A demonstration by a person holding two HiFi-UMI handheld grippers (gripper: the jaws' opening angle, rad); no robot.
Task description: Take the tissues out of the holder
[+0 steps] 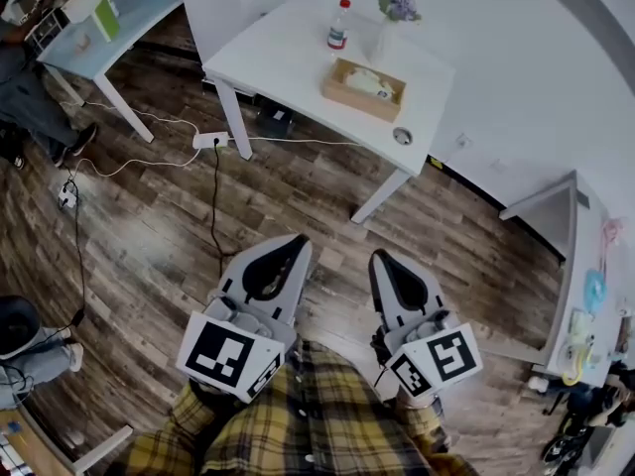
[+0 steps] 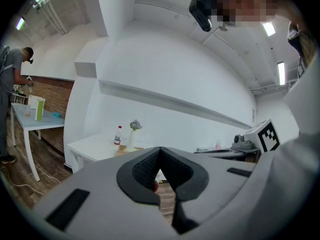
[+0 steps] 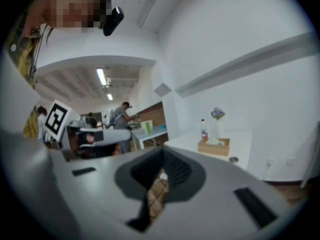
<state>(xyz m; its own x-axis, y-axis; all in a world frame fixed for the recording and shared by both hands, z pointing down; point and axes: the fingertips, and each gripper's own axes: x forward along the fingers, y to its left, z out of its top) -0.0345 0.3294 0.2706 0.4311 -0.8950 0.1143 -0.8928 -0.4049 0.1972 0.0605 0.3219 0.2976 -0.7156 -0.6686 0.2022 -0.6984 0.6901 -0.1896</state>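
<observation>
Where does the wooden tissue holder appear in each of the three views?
Head view: wooden tissue holder, upper centre, on the white table.
Left gripper view: a sliver, left of centre, by the red-capped bottle.
Right gripper view: right of centre.
Shared landmark: the red-capped bottle.

floor: dark wood-plank floor (image 1: 298,216), most of the head view
wall: plain white wall (image 1: 516,58), 1–2 o'clock
furniture: white rectangular table (image 1: 288,53) at 12; pale blue table (image 1: 139,13) at 10; white side table (image 1: 583,236) at 3
cabling: white power strip (image 1: 210,140) on floor, 11 o'clock
light: ceiling strip lamps (image 3: 101,76), lit
</observation>
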